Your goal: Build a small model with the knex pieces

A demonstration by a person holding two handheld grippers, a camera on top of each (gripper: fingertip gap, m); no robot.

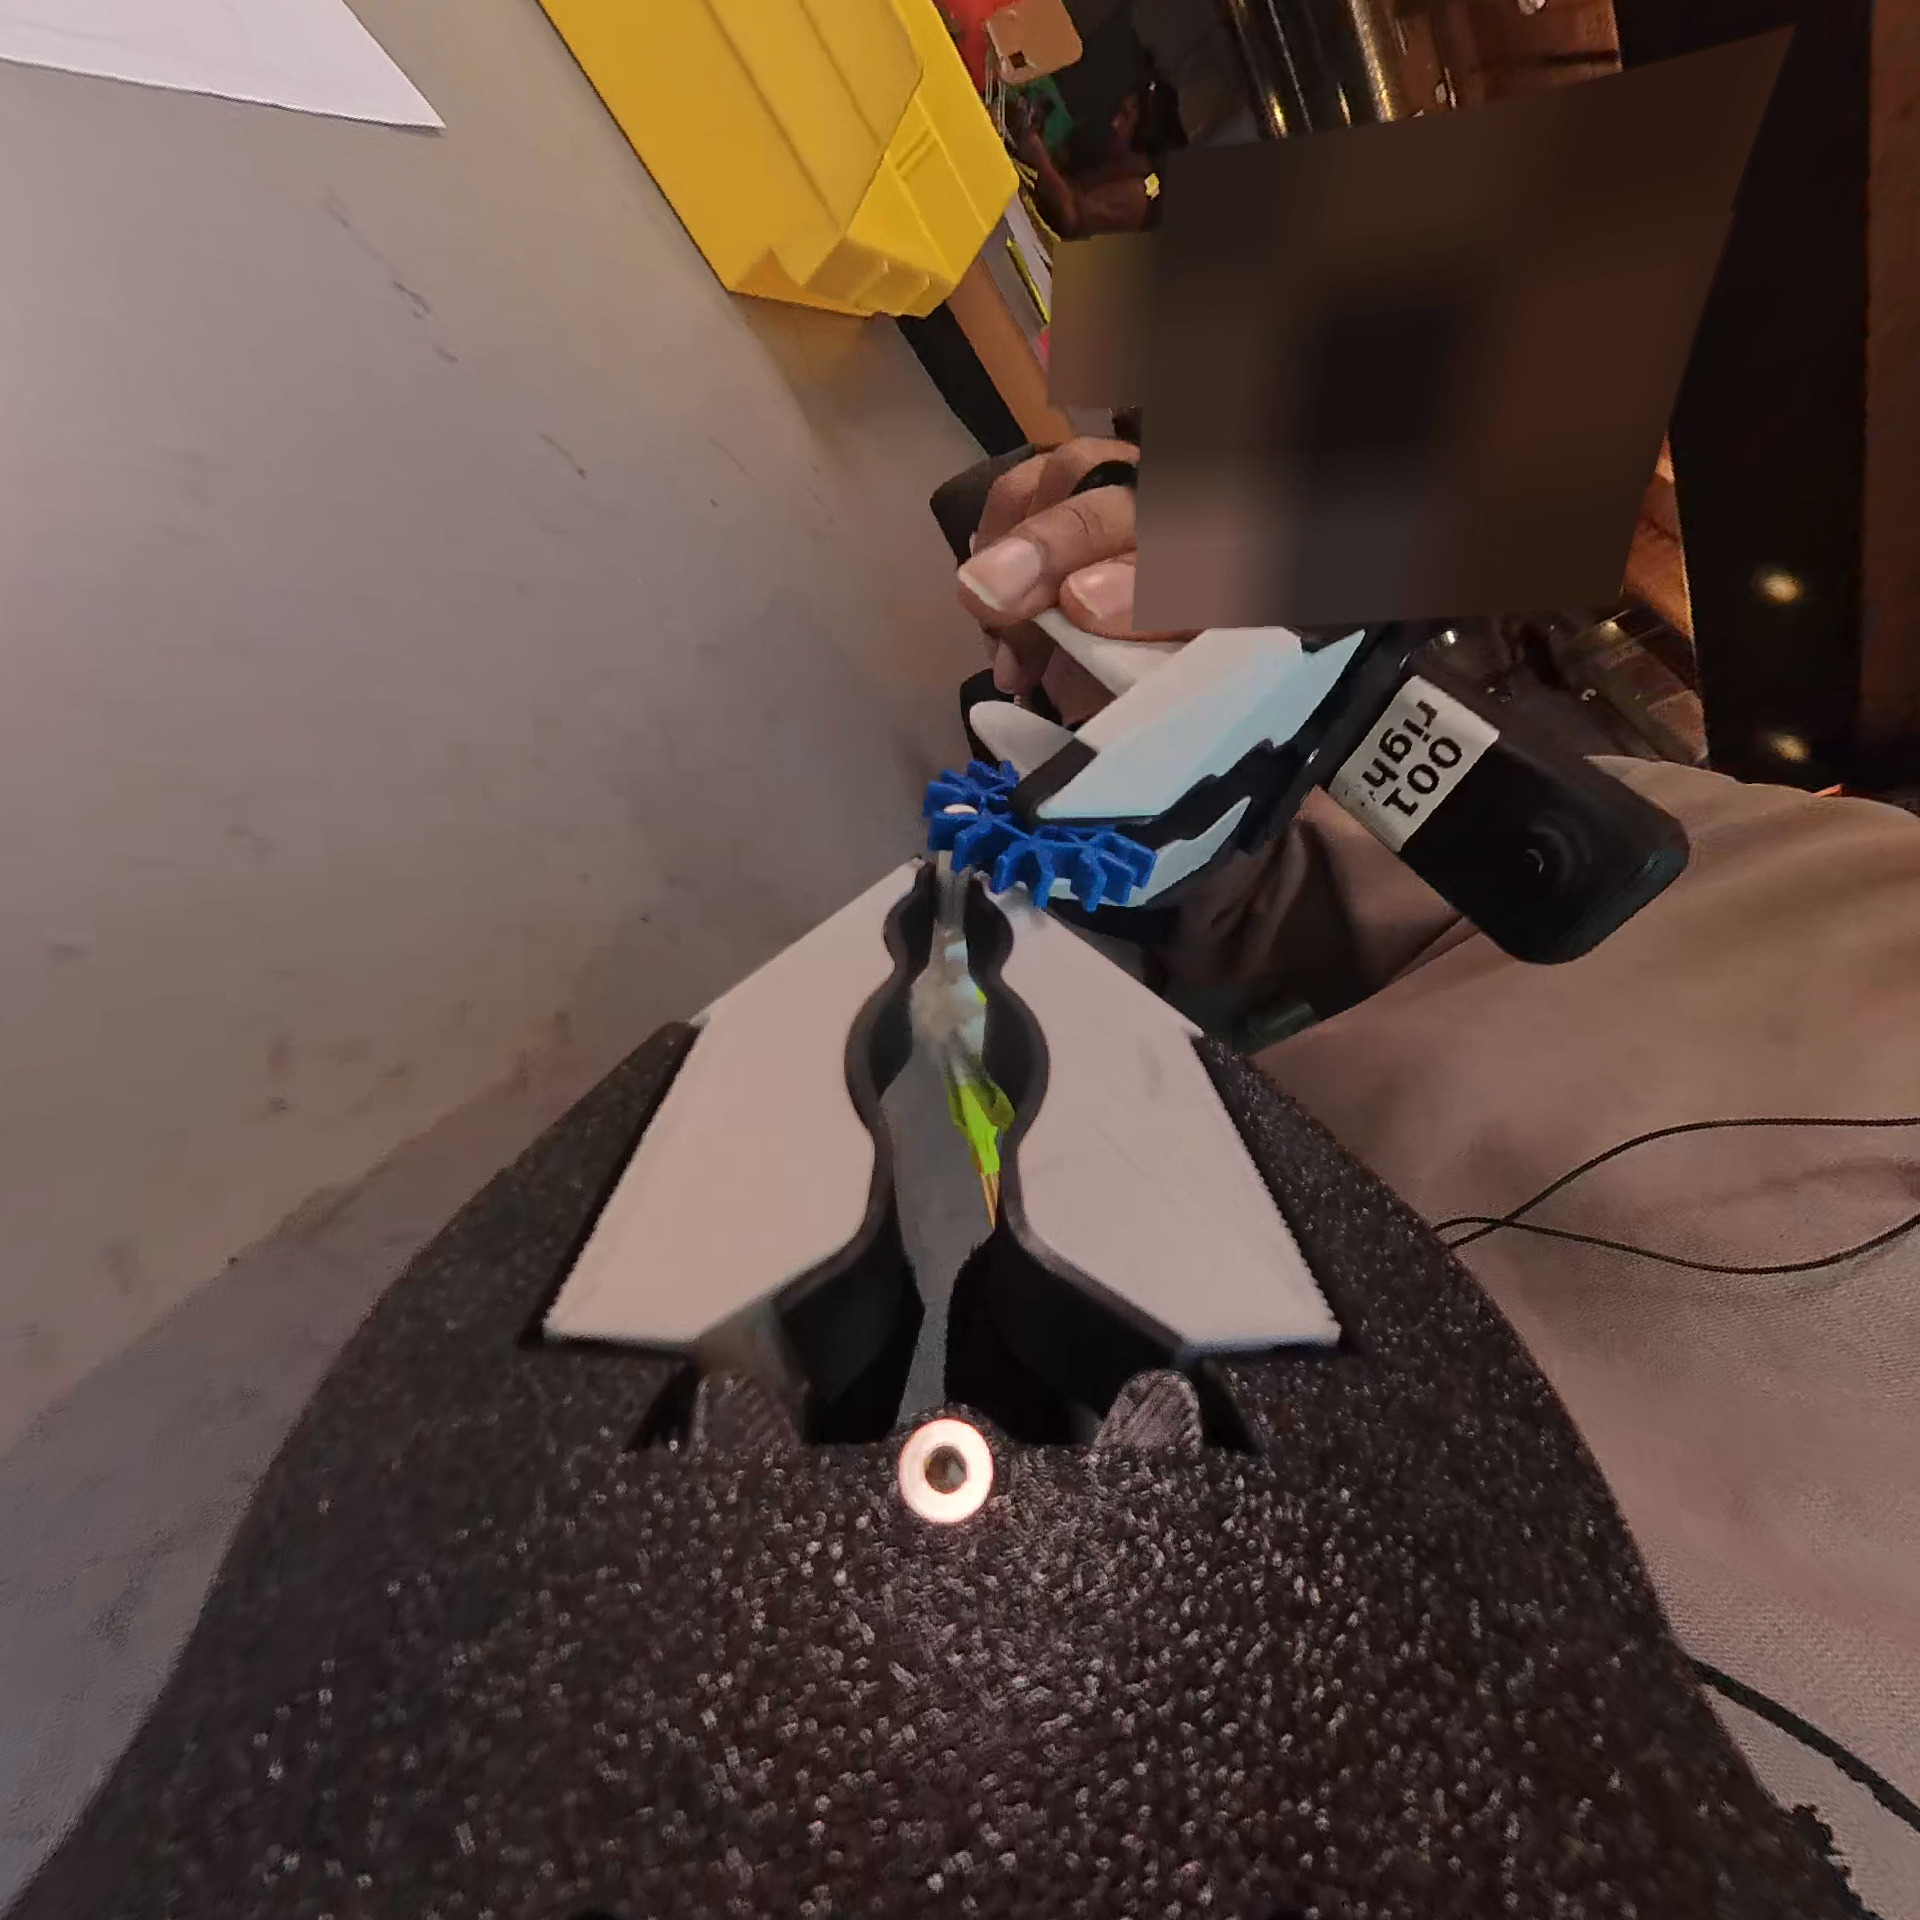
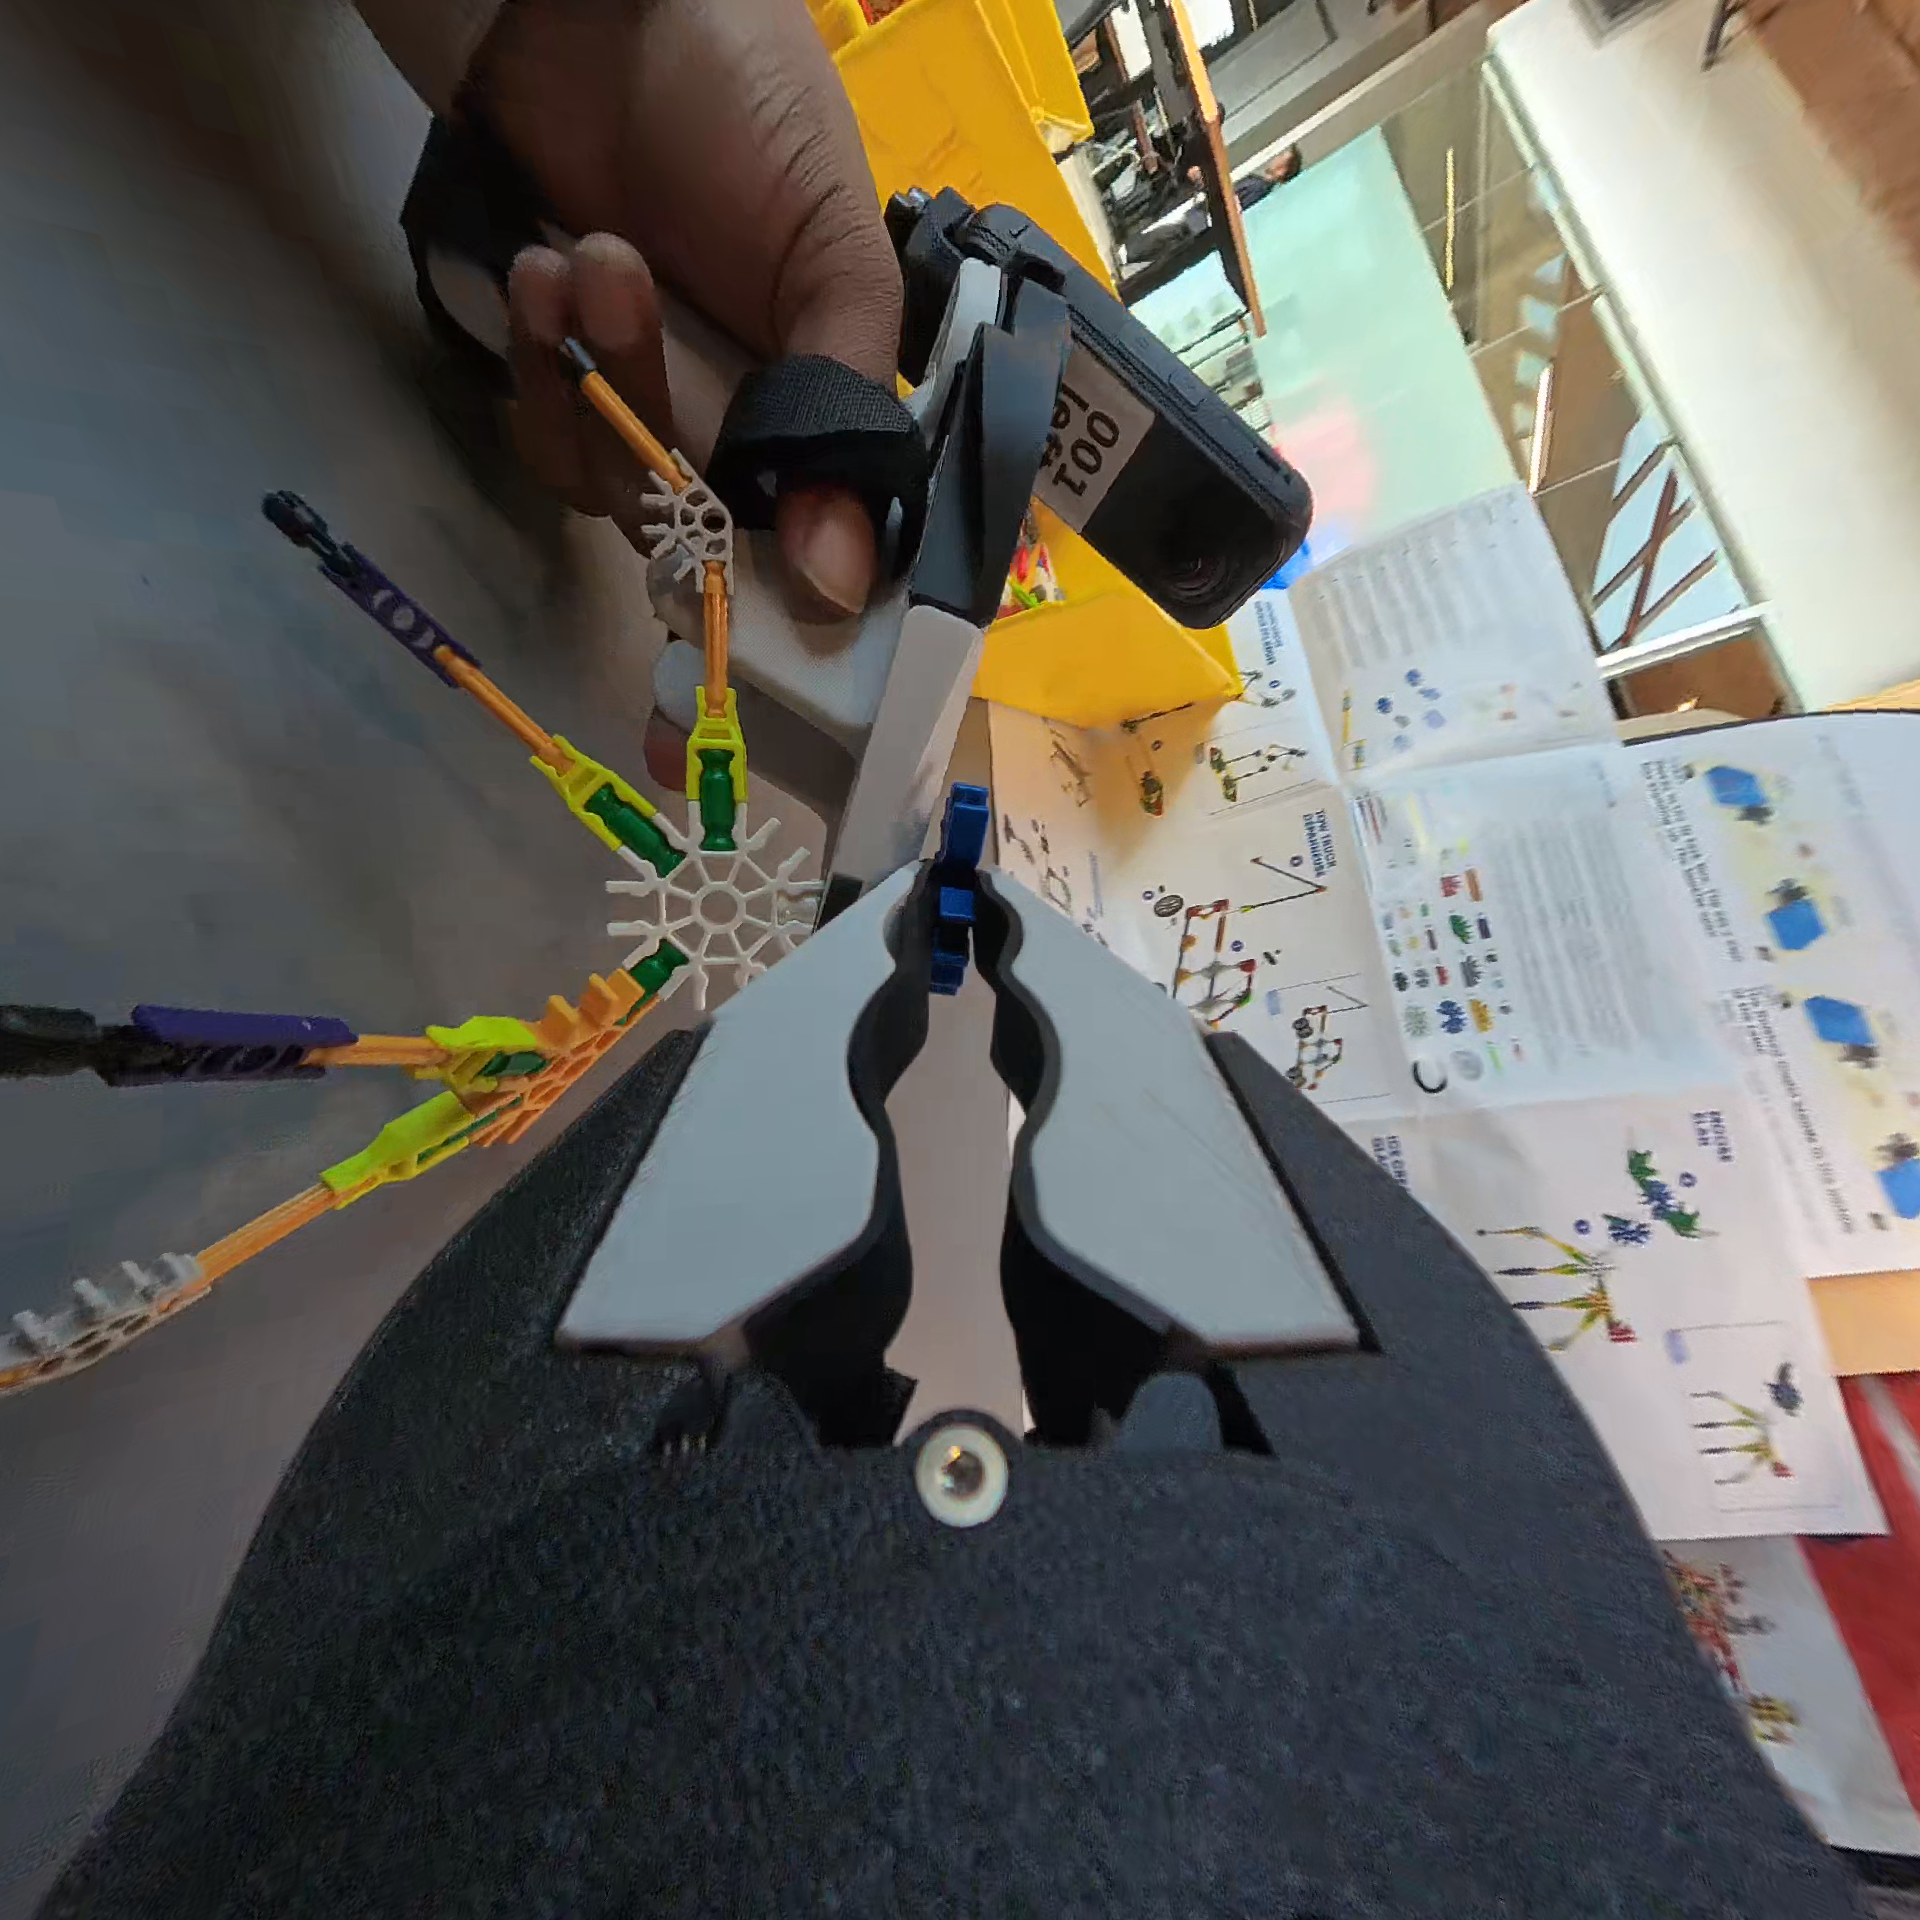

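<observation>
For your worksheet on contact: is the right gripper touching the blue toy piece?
Touching. In the right wrist view, the right gripper is shut on the blue toy piece, its fingers pressed on both sides with no gap.

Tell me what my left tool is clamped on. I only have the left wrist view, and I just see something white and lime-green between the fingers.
Observer: The left tool grips the edge of a white snowflake connector, the hub of a bigger build.
Operator: What hangs off that hub?
Observer: Orange rods fan out from it through lime-green clips; some carry purple pieces.
Operator: Anything beyond the right tool?
Observer: Unfolded instruction sheets lie on the table past the right tool, which is shut on a blue connector.
</observation>
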